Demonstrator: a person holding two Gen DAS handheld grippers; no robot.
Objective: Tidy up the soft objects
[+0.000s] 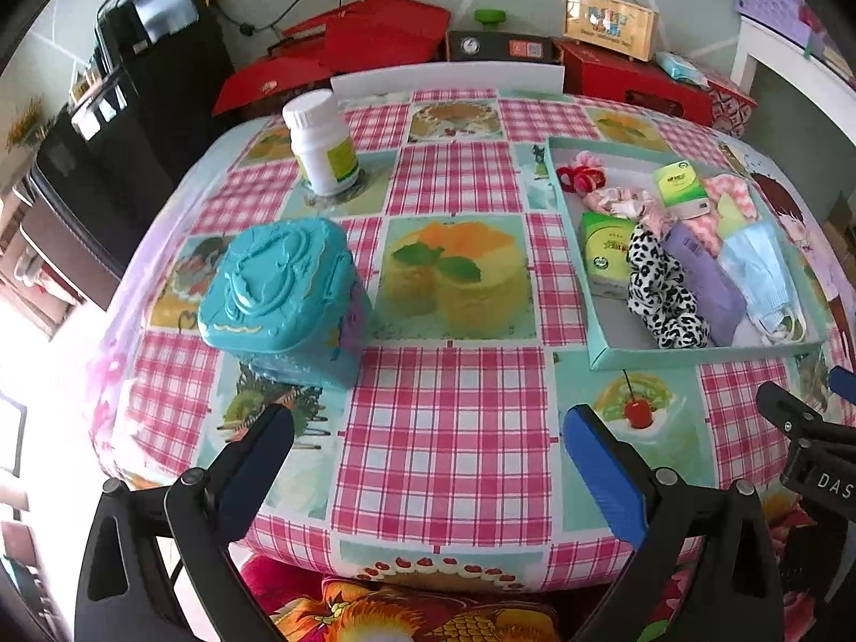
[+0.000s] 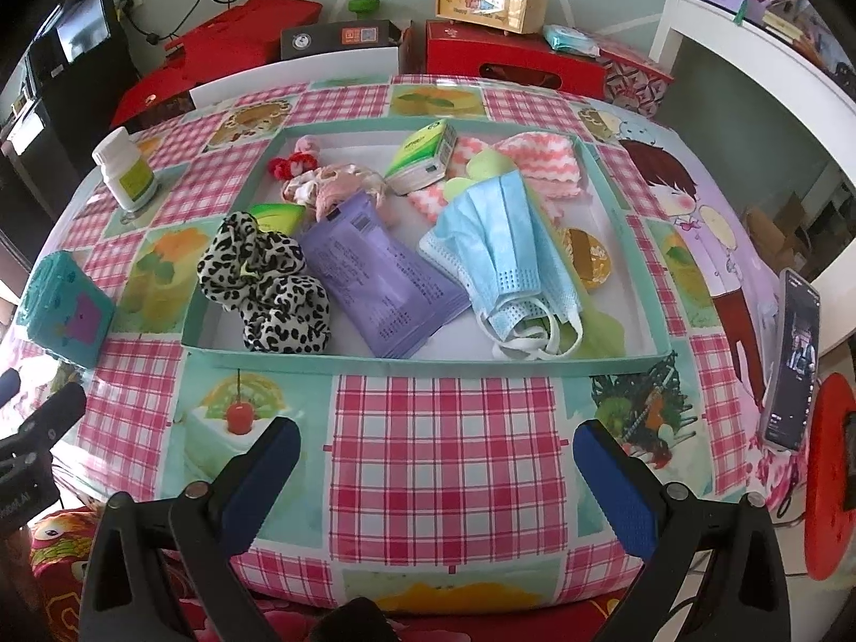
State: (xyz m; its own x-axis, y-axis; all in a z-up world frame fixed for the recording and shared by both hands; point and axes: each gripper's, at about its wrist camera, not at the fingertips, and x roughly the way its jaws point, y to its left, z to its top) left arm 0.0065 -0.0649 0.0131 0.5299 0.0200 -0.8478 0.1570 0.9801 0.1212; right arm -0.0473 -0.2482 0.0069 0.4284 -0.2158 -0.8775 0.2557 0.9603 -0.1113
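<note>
Checked tablecloth [image 2: 444, 428] lies under both tools: right gripper [image 2: 436, 460] and left gripper [image 1: 428, 444] hover spread wide, empty. Ahead, soft items crowd the teal tray [image 2: 428, 361]; approach the leopard scrunchie [image 2: 267, 289] low, pinching only fabric.

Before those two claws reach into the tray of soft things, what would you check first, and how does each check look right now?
1. Left gripper open, holding nothing: ok.
2. Right gripper open, holding nothing: ok.
3. Shallow teal cardboard tray lies flat on the checked tablecloth: ok.
4. Black-and-white leopard-print scrunchie near the front edge, uncovered: ok.
5. Pale blue face mask free to lift alone: not ok, it overlaps the pink zigzag cloth.
6. Teal plastic lidded box unlatched: cannot tell.
</note>
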